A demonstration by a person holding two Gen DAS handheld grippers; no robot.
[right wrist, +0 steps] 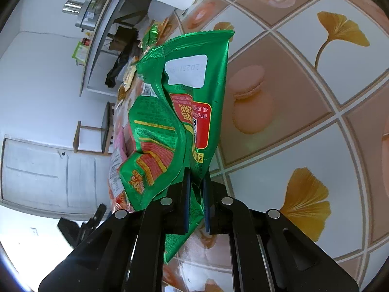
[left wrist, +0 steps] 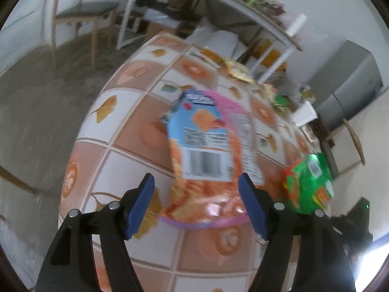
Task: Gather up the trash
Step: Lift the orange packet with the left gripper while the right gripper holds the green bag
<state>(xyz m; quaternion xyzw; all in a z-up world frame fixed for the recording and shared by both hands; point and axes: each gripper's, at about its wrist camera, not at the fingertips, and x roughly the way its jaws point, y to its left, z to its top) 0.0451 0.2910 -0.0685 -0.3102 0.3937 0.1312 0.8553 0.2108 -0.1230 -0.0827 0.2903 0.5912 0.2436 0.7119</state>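
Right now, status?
Left gripper open over pink snack bag. Right gripper shut on green wrapper. Nothing blocking.

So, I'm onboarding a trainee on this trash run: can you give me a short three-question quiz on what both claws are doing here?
1. True or false: the right claw is shut on the green snack bag.
2. What lies between the left claw's open blue pads? A) white paper cup B) pink and orange snack bag C) nothing
3. Fill in: the table wears a ____ cloth printed with macarons and ginkgo leaves.

Key: 1 true; 2 B, the pink and orange snack bag, untouched; 3 checked, the tablecloth.
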